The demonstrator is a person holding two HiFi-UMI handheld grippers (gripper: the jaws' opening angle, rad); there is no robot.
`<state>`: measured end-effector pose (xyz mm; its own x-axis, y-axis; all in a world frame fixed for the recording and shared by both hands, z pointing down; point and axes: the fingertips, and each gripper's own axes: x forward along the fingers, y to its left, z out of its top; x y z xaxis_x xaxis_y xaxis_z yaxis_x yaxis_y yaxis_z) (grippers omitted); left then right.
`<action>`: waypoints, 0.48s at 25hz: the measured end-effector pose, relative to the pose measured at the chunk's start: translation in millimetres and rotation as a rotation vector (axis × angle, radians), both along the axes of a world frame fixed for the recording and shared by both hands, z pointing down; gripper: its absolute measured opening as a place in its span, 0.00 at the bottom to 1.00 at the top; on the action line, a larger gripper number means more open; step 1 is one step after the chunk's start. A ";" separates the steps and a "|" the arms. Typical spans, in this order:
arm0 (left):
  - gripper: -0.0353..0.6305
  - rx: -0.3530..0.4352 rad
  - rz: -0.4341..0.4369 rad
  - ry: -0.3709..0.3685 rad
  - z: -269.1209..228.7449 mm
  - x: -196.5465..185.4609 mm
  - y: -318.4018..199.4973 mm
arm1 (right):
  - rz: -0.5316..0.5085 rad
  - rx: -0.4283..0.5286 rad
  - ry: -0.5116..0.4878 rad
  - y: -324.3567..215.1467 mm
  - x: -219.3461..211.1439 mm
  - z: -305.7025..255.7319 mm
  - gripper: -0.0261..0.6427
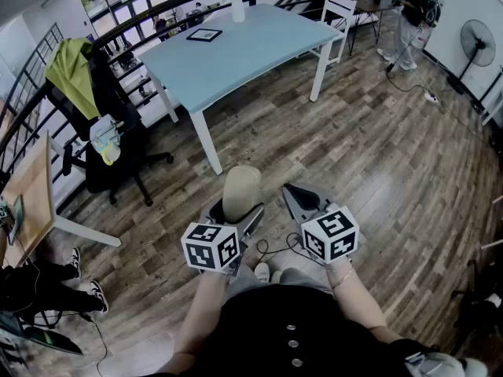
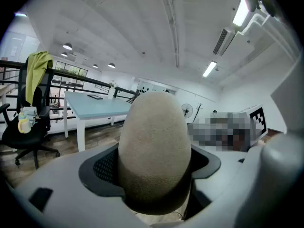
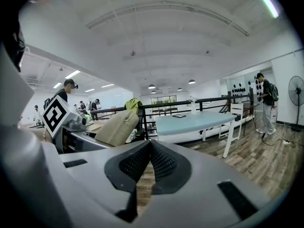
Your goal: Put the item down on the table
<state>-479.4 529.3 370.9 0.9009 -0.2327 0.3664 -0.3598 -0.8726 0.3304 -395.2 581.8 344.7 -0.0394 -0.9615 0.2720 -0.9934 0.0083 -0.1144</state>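
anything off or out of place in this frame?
Nothing stands out. The left gripper grips the beige rounded item squarely between its jaws; the right gripper is shut and empty. On the blue table the white vase stands upright, nothing spilled.

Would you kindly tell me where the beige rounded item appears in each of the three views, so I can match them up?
Head view: the beige rounded item stands at lower centre, over the wooden floor.
Left gripper view: dead centre, filling the foreground.
Right gripper view: left of centre, tilted.
Shared landmark: the light blue table lies beyond it in all three.
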 end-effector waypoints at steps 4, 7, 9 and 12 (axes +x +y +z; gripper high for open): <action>0.67 -0.003 0.006 0.001 0.8 3.1 4.4 | 0.004 -0.008 0.003 6.3 3.7 4.6 0.04; 0.67 -0.003 0.017 0.008 -1.3 6.9 7.9 | 0.003 -0.013 0.009 7.0 6.0 4.8 0.04; 0.67 -0.003 0.021 0.006 -1.1 7.5 8.2 | 0.004 -0.011 0.007 6.1 5.6 4.2 0.04; 0.67 0.000 0.024 0.009 -2.0 11.4 7.0 | 0.008 -0.006 0.005 4.2 7.7 3.4 0.04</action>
